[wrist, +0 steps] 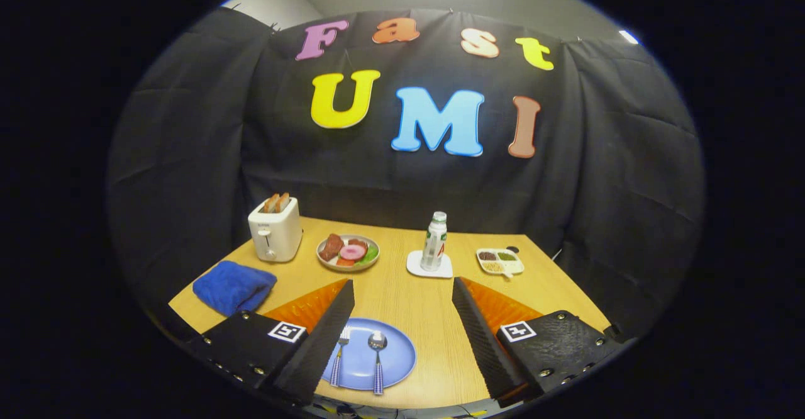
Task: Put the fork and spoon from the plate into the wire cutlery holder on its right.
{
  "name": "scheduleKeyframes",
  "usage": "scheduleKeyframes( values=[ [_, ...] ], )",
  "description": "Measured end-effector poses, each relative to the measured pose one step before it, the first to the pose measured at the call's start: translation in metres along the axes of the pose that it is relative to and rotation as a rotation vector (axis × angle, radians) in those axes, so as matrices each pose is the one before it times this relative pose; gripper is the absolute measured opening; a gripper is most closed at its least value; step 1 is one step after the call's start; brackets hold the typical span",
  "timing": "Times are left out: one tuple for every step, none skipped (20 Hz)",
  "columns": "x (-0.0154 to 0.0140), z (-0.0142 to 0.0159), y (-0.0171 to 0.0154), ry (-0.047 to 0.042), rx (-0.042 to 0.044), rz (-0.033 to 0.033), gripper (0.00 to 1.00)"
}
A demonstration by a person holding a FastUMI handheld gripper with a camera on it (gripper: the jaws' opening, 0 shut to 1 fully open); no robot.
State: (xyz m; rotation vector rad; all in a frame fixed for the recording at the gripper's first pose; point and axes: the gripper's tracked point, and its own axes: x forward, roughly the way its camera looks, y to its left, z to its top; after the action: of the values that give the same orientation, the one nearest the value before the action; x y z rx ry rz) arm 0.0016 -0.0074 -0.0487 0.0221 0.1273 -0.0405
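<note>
Gripper (402, 293), seen from its own camera: both fingers reach forward and away from the near side, spread wide apart with a broad open gap between them. The left finger (324, 337) and right finger (481, 337) slant slightly inward toward their far tips. Nothing is held between them.

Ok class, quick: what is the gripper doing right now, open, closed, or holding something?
Gripper: jaws wide open, holding nothing; the fork and spoon lie on the blue plate between them.

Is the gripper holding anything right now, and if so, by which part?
Nothing. The gripper is open above the blue plate; fork and spoon lie on it untouched.
</note>
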Motion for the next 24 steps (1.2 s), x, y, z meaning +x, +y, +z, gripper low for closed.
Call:
scheduleKeyframes(
  values=[
    [0.00558,-0.01629,0.00421,0.05465,-0.01459,0.00958,0.97],
    [0.00661,-0.01684,0.00289,0.05789,-0.02301,0.01018,0.97],
    [0.00999,-0.01949,0.00345,0.06532,-0.03141,0.00611,0.97],
    [0.00975,-0.02039,0.00583,0.07106,-0.01154,0.02136,0.97],
    [0.00978,-0.01560,0.00624,0.06204,-0.00654,0.02203,0.97],
    [0.00718,-0.00926,0.00463,0.04233,-0.00558,0.01853,0.97],
    [0.00536,-0.00359,0.00180,0.01860,-0.01596,0.00290,0.94],
    [0.00747,-0.00108,-0.00018,0.00976,-0.01788,0.00050,0.90],
    [0.00611,-0.00418,0.00008,0.02631,-0.00336,-0.00015,0.87],
    [0.00550,-0.01109,0.00077,0.03653,-0.00024,0.00460,0.83],
    [0.00756,-0.01068,0.00123,0.04433,0.00047,0.00305,0.82],
    [0.00523,-0.00809,0.00231,0.04140,0.00065,0.01322,0.82],
    [0.00451,-0.00554,0.00140,0.02828,-0.00366,0.00524,0.82],
    [0.00399,-0.00262,-0.00070,0.01895,-0.00728,0.00062,0.82],
    [0.00407,-0.00144,0.00014,0.01551,-0.00736,0.00194,0.82],
    [0.00460,-0.00311,0.00231,0.01496,-0.00147,0.01179,0.82],
    [0.00291,-0.00126,0.00107,0.01203,-0.00838,0.00258,0.82],
    [0.00253,-0.00191,0.00012,0.01045,-0.01244,0.00181,0.82],
    [0.00175,0.00031,0.00145,0.00784,-0.00808,0.01127,0.82],
    [0.00441,-0.00226,0.00188,0.00843,-0.00146,0.00817,0.82],
    [0.00443,-0.00184,0.00051,0.01506,-0.00043,0.00096,0.67],
    [0.00146,-0.00135,-0.00063,0.01149,-0.00251,0.00130,0.63],
    [0.00184,-0.00076,0.00018,0.01437,-0.00456,-0.00104,0.63],
    [0.00212,-0.00165,-0.00017,0.01841,-0.00687,0.00112,0.63]
  ],
)
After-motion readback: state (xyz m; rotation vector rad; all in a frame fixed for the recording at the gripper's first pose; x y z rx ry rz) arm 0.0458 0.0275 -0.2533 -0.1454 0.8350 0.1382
